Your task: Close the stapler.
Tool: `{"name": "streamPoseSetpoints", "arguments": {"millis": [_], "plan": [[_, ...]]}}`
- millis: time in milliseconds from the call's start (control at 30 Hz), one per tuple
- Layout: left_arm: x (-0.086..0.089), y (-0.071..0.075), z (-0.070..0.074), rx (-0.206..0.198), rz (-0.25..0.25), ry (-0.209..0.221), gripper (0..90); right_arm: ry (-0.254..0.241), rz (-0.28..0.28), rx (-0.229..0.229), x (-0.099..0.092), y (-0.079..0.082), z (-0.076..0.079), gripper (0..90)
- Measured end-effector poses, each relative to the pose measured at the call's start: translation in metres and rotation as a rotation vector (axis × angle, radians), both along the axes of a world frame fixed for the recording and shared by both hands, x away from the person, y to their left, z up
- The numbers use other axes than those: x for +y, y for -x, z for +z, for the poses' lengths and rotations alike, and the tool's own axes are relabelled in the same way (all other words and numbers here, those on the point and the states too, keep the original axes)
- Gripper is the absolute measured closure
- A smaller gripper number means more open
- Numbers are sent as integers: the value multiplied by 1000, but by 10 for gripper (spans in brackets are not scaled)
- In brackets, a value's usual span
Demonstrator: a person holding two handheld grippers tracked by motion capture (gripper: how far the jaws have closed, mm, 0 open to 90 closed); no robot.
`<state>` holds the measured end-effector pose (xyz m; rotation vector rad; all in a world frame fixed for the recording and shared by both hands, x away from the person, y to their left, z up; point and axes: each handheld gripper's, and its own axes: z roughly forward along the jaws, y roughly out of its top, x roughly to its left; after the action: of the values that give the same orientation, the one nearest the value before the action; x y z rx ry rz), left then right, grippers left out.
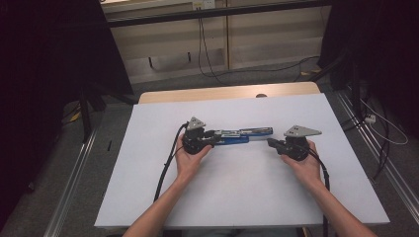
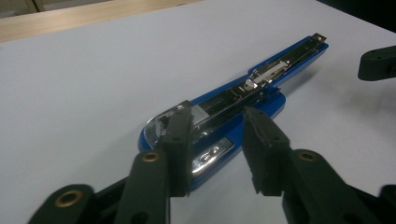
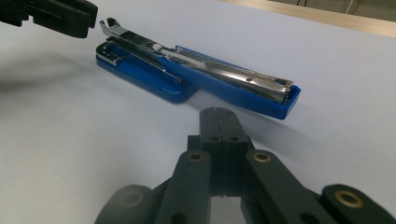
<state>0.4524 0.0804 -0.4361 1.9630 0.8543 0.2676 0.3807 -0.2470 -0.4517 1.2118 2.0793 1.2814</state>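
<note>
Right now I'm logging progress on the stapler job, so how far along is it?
Done: the blue stapler lies swung open flat on the white table. In hand: the left gripper straddles its base end, one pad against the clear cap, the other apart. Left: the shut right gripper waits beside it, touching nothing; no staples are seen to load.

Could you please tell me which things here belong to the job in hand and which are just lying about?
In the job: blue stapler, swung open; left gripper, jaws astride its base end; right gripper, shut beside it.

Lying about: white table; floor cables beyond it.
</note>
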Motion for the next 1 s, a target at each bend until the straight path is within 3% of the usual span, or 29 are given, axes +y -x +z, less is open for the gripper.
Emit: {"name": "streamPoseSetpoints", "arguments": {"millis": [133, 300, 400, 500, 600, 767, 1000], "plan": [[-3, -2, -4, -10, -24, -37, 778, 6, -7, 7, -1, -1, -1, 900], [-4, -5, -6, -9, -28, -52, 900, 27, 11, 6, 2, -1, 0, 900], [-7, -6, -9, 6, -43, -81, 900, 23, 9, -1, 2, -2, 3, 900], [-7, -8, -13, -6, -43, -116, 900, 27, 1, 6, 2, -6, 2, 900], [-6, -10, -13, 0, -27, -109, 900, 32, -2, 16, 2, -10, 0, 900], [-5, -12, -14, 18, -42, -96, 900, 37, -3, 31, 3, -12, 3, 900], [-8, -11, -14, 14, -39, -92, 900, 60, 2, 48, 8, -18, 5, 900]]}}
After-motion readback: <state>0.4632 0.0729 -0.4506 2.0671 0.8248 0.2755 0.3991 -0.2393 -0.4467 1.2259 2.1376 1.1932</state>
